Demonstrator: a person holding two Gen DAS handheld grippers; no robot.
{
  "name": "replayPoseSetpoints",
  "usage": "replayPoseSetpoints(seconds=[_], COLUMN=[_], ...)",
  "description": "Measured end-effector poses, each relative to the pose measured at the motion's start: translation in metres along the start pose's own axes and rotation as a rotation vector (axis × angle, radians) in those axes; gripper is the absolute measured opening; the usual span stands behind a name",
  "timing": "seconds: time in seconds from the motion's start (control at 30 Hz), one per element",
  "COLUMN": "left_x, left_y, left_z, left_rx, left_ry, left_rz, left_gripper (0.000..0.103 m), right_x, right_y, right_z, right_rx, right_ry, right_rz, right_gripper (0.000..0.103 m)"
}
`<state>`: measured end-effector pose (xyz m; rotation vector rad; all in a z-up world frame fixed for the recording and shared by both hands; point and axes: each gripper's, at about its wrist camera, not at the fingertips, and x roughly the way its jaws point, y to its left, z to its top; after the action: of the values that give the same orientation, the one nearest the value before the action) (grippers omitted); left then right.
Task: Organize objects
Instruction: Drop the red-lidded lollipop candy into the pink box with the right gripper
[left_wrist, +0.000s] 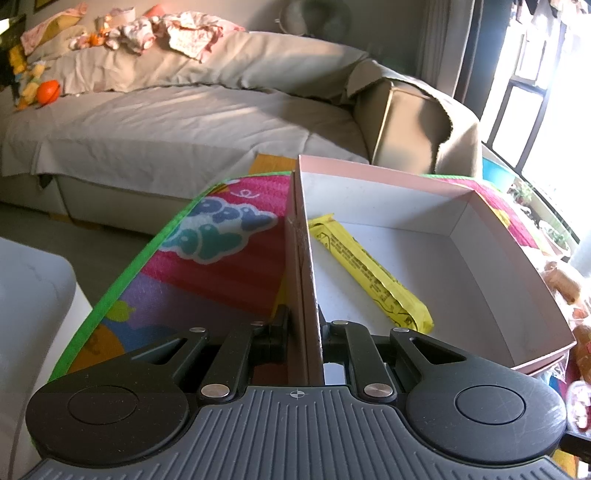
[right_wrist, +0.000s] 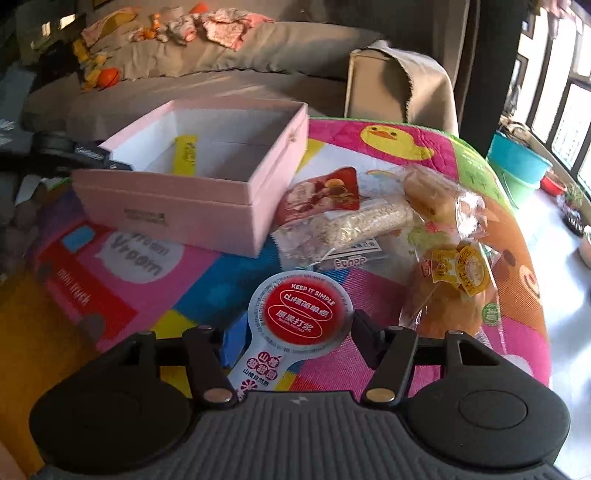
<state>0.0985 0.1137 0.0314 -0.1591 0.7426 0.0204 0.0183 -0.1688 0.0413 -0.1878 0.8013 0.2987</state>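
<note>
A pink box (right_wrist: 177, 206) with a white inside stands open on the colourful play mat (right_wrist: 140, 291). A yellow snack bar (left_wrist: 373, 277) lies inside it and also shows in the right wrist view (right_wrist: 184, 153). My left gripper (left_wrist: 303, 332) is shut on the box's left wall (left_wrist: 301, 258). My right gripper (right_wrist: 295, 332) is shut on a round red-and-white lollipop-shaped snack (right_wrist: 301, 314), held just above the mat in front of the box.
Right of the box lie a red snack packet (right_wrist: 325, 194), an oat bar (right_wrist: 354, 225) and wrapped buns (right_wrist: 450, 291). A grey sofa (left_wrist: 184, 122) with clothes and toys stands behind. A teal tub (right_wrist: 517, 162) stands by the window.
</note>
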Motion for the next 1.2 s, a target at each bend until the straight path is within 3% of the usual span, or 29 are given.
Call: replayPoseSetpoints(seconds=[0.13,0.33,0.47,0.6,0.73,0.97,1.2], left_x=[0.0,0.0,0.0,0.0,0.002,0.003,0.002], left_y=[0.0,0.002,0.004,0.003,0.004,0.006,0.005], left_z=[0.0,0.0,0.0,0.0,0.0,-0.001,0.0], left_rx=[0.002,0.002,0.0,0.005,-0.002,-0.011,-0.012], left_ry=[-0.002,-0.001,0.004,0.007,0.006,0.004,0.006], left_rz=[0.0,-0.008,-0.016,-0.014,-0.02,-0.024,-0.021], left_gripper=[0.013,0.013,0.014,0.014,0.014,0.014,0.014], right_x=[-0.035,-0.063,-0.036,-0.001,-0.005,-0.018,-0.008], right_y=[0.01,0.023,0.044,0.046,0.024,-0.029,-0.048], right_z=[0.025,0.109,0.166,0.193,0.174,0.093,0.03], right_rx=[-0.049,-0.114,-0.193,-0.147,-0.078,-0.013,0.079], right_ry=[-0.094,-0.295,-0.383,-0.343,-0.339,-0.275,-0.161], right_rz=[0.022,0.04,0.033,0.049,0.05,-0.154,-0.248], right_gripper=[0.061,0.061,0.062,0.07,0.076,0.083,0.086])
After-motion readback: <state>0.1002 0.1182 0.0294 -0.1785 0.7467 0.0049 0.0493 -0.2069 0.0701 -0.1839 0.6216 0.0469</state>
